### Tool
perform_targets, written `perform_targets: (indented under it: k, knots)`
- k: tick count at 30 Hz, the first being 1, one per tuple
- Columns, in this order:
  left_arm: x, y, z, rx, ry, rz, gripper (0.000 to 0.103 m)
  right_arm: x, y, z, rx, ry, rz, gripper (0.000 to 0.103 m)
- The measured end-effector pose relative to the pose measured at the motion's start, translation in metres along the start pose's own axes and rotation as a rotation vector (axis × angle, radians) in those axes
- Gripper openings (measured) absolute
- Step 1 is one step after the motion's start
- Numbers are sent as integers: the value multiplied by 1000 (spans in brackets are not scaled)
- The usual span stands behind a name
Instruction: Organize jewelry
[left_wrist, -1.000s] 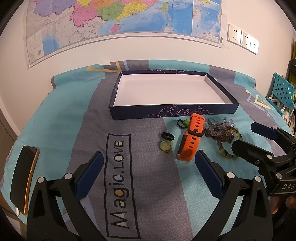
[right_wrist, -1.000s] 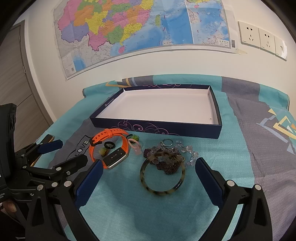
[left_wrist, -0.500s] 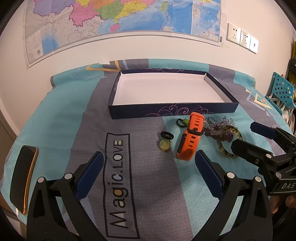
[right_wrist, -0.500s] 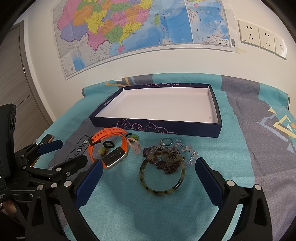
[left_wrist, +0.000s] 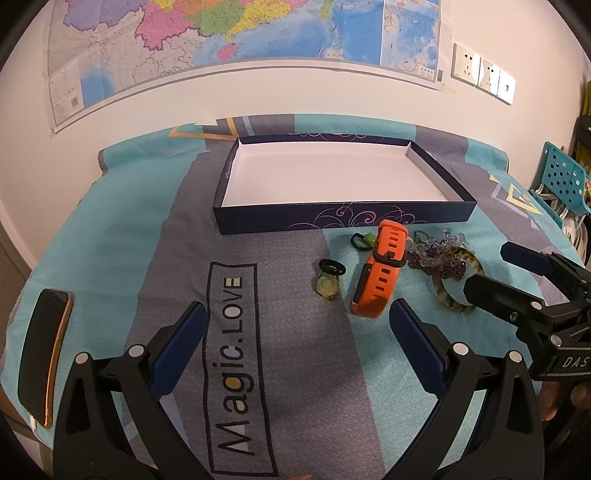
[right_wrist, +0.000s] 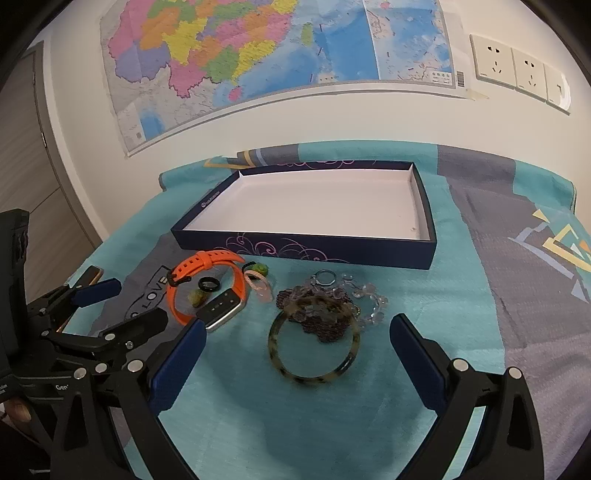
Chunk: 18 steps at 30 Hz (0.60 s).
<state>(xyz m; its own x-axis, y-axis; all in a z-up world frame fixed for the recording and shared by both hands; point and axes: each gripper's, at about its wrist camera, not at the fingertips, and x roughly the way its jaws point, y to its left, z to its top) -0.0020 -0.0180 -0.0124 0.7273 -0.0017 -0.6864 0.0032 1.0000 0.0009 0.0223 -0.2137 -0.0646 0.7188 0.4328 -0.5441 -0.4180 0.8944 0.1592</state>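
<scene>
An empty dark blue box (left_wrist: 343, 218) (right_wrist: 303, 248) with a white floor sits at the back of the cloth. In front of it lie an orange watch (left_wrist: 380, 273) (right_wrist: 207, 284), a black ring (left_wrist: 331, 266) (right_wrist: 208, 284), a green stone piece (left_wrist: 327, 286) (right_wrist: 197, 296), a tortoiseshell bangle (left_wrist: 448, 284) (right_wrist: 314, 341), dark purple beads (left_wrist: 424, 256) (right_wrist: 325, 325) and clear beads (right_wrist: 369, 302). My left gripper (left_wrist: 295, 325) hangs open, short of the watch. My right gripper (right_wrist: 295, 347) is open around the bangle's near side, above the cloth.
A phone (left_wrist: 42, 354) lies at the table's left edge. The cloth (left_wrist: 236, 332) reads "Magic.LOVE". A map and wall sockets (right_wrist: 517, 66) are behind. A blue perforated chair (left_wrist: 561, 181) stands at the right. A hand (left_wrist: 569, 398) holds the right gripper.
Both views have shifted slightly; the jewelry sits a little closer to the right gripper. Nothing was taken hold of and both grippers stay open.
</scene>
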Motion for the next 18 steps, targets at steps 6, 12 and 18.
perform_targets:
  k: [6, 12, 18]
  knots:
    - [1, 1, 0, -1, 5, -2, 97, 0, -9, -1, 23, 16, 4, 96]
    - [1, 1, 0, 10, 9, -12, 97, 2, -15, -3, 26, 41, 0, 93]
    - [0, -1, 0, 37, 2, -33, 97, 6, -21, -4, 28, 81, 14, 73]
